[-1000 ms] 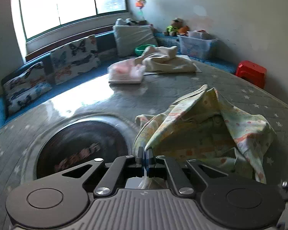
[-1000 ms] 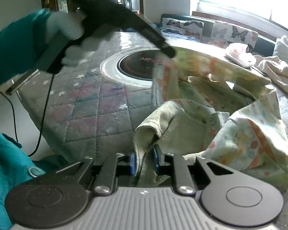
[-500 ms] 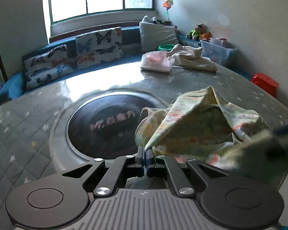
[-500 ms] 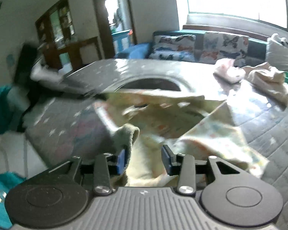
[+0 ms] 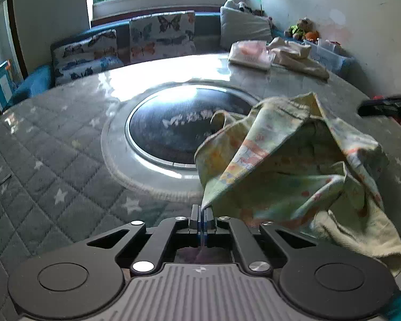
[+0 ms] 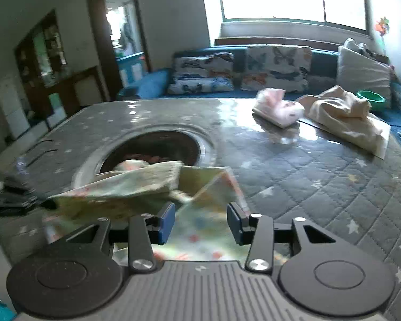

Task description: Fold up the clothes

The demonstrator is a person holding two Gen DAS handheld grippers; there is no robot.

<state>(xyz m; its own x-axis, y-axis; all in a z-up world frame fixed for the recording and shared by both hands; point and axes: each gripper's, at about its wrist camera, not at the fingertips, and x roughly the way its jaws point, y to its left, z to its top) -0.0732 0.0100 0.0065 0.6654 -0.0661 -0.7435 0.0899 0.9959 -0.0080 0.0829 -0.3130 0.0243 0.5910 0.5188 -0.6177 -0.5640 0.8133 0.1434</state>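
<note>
A crumpled pale-green garment with orange and yellow prints lies on the grey quilted table, partly over the dark round inset. My left gripper is shut on an edge of the garment, and the cloth stretches up and right from its tips. In the right wrist view the same garment lies below and beyond my right gripper. Its jaws are opening, and its blue pads touch nothing. The cloth shows through the gap but lies beneath. The left gripper shows dark at the left edge.
A folded pink-white garment and a cream cloth rest at the table's far side. The round dark inset sits mid-table. A blue sofa with butterfly cushions runs behind, with a green bowl and a storage box.
The right gripper let go of the garment's ribbed edge, opened and drew away from it. The left gripper, still shut on the cloth, moved left, pulling the garment across the table.
</note>
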